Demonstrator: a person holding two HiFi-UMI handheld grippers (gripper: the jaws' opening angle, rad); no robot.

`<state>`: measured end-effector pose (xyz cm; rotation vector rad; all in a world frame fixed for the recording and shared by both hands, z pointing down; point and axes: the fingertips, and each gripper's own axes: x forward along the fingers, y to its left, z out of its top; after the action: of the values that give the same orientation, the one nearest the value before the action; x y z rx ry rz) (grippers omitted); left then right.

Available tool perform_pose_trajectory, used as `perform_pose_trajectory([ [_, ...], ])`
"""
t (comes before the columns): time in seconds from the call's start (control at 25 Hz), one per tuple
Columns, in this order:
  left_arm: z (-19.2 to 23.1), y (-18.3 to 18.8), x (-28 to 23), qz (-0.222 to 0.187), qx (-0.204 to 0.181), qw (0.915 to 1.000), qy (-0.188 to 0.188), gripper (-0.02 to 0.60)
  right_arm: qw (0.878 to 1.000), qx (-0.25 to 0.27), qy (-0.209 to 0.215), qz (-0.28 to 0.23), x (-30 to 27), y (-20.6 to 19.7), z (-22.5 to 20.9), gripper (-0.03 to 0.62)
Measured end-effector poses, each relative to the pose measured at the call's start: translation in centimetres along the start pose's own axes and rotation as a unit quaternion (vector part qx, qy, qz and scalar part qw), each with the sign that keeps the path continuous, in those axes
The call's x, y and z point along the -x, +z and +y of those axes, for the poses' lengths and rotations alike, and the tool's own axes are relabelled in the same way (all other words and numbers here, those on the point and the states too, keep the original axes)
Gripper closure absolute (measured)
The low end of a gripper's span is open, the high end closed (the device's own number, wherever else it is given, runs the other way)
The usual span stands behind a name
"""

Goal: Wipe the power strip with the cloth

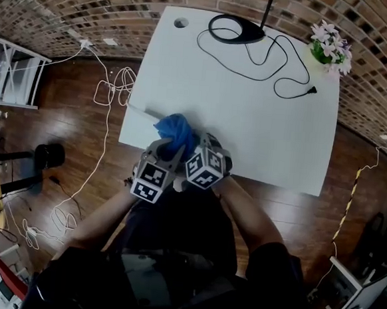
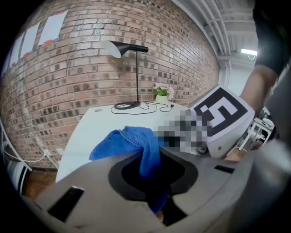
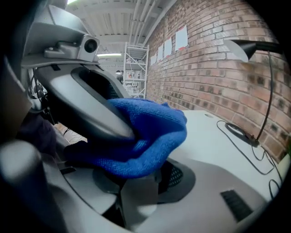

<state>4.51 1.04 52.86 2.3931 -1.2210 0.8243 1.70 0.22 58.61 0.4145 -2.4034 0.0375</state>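
On the desk [image 1: 263, 122] the power strip [image 1: 142, 110] pokes out from under the blue cloth [image 1: 174, 128] at the near left edge — wiping looks begun, not finished. The left gripper [image 2: 154, 191] has its jaws pinched on the cloth; the right gripper [image 3: 136, 191] has its jaws clamped on a pale end, seemingly the strip's.
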Motion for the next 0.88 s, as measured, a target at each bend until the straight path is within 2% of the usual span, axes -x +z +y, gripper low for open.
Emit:
perform_pose_trajectory([
  [0.16,-0.6,0.1,-0.4,0.004,0.026,0.9994,-0.022,0.517,1.0,0.009,-0.001,-0.004,0.1,0.0,-0.3,0.434],
  [0.32,-1.5,0.4,-0.7,0.03,0.075,0.9927,-0.09,0.518,1.0,0.017,-0.008,-0.009,0.1,0.0,-0.2,0.433],
  [0.48,-2.1,0.8,-0.9,0.035,0.058,0.9888,-0.133,0.52,1.0,0.016,-0.002,-0.008,-0.1,0.3,0.1,0.434],
  [0.64,-2.4,1.2,-1.0,0.031,0.041,0.9877,-0.147,0.52,1.0,0.015,-0.002,-0.007,0.0,0.3,0.1,0.433],
  [0.88,-2.4,1.0,-0.6,0.001,0.013,0.9866,-0.162,0.52,1.0,0.024,-0.005,-0.01,0.0,0.4,0.2,0.433],
])
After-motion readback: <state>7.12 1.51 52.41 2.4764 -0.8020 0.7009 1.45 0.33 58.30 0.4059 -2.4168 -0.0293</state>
